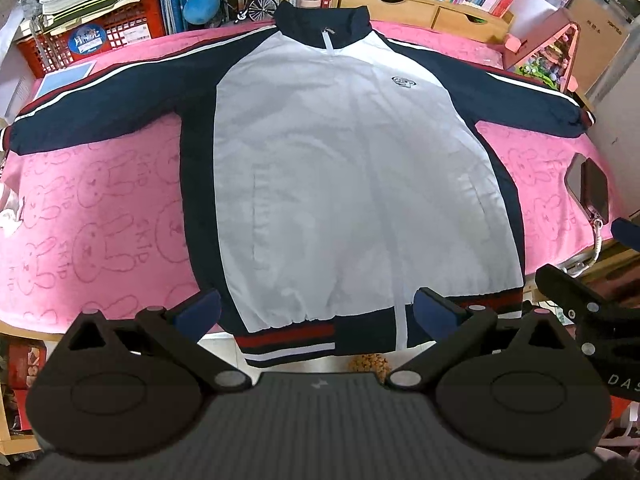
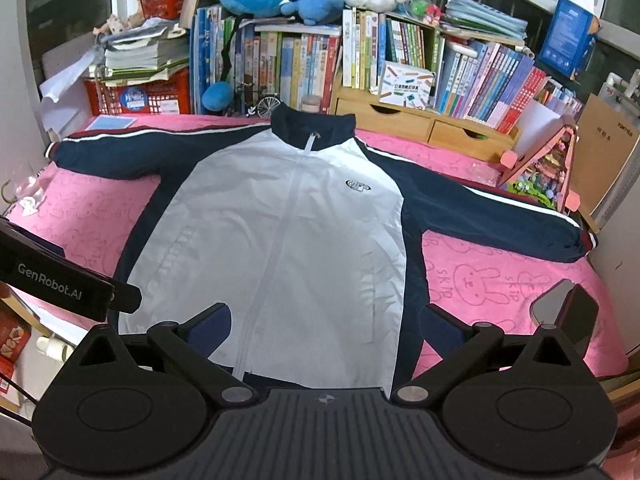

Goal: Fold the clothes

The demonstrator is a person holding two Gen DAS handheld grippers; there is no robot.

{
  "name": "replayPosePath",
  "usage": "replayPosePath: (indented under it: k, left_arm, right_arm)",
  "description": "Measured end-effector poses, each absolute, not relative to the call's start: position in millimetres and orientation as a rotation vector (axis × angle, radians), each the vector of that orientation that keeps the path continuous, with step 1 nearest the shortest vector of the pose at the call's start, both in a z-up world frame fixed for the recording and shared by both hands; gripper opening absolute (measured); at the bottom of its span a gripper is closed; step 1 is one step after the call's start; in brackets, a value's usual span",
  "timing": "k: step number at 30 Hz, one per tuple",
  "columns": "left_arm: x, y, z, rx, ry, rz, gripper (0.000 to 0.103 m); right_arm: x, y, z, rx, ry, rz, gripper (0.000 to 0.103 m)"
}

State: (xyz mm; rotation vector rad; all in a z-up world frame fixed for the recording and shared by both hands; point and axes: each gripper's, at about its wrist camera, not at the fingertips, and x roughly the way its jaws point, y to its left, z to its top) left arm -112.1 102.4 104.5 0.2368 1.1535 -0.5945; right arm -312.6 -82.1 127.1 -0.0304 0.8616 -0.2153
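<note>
A white and navy jacket is laid flat, front up and zipped, across the middle of a pink rabbit-print blanket, its sleeves spread toward the left and right edges, its collar at the far edge and its red-and-white striped hem hanging over the near edge. A phone is seen near the right edge. Crowded bookshelves are ranged behind. The left gripper and right gripper are held with fingers apart above the hem, nothing grasped.
</note>
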Motion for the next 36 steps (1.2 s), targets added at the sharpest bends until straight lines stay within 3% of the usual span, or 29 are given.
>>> replayPosePath:
  k: [11, 20, 27, 36]
  left_arm:
    - [-98, 85, 95, 0.267, 1.185, -0.591, 0.103]
    - [-65, 19, 86, 0.272, 1.201, -0.525, 0.103]
    - [-41, -64, 79, 0.295, 1.227, -0.472, 0.103]
    - [-22, -107, 63, 0.319, 1.306, -0.322, 0.103]
  right_arm:
    - [-299, -88, 117, -0.03, 0.903, -0.207, 0.102]
    - [-259, -152, 103, -0.021, 0.91, -0.168, 0.103]
    - [-219, -294, 75, 0.038, 0.861, -0.332, 0.103]
    - [-206, -534, 21, 0.323, 0.771, -0.742, 0.101]
